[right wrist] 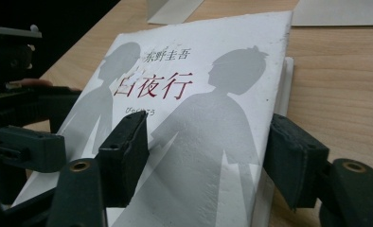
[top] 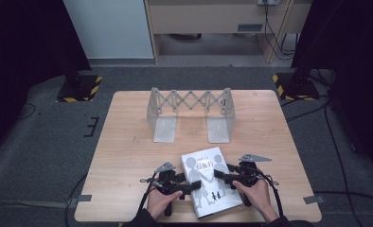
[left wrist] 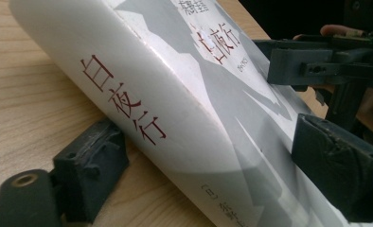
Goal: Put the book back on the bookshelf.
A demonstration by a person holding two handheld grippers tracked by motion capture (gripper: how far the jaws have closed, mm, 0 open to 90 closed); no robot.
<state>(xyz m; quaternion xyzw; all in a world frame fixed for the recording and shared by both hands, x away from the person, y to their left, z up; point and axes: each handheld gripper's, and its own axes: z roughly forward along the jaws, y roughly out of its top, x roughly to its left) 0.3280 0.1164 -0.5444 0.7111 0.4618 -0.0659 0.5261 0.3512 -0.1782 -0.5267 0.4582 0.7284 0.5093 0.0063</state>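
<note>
Left claw [top: 192, 185] straddles the book [top: 209, 182] spine, probably not clamped; right claw [top: 221, 175] open over the cover. Uneven squeeze could skid it across the table [top: 128, 142].

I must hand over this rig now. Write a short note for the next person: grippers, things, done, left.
Left gripper: jaws around the spine edge of the book; contact unclear.
Right gripper: one jaw over the cover, the other beside the page edge; grip unclear.
Book: flat at the near edge of the table.
Bookend rack: stands empty at the far side.
Done: both grippers at the book.
Left, probably: lift it and stand it in the rack.
</note>
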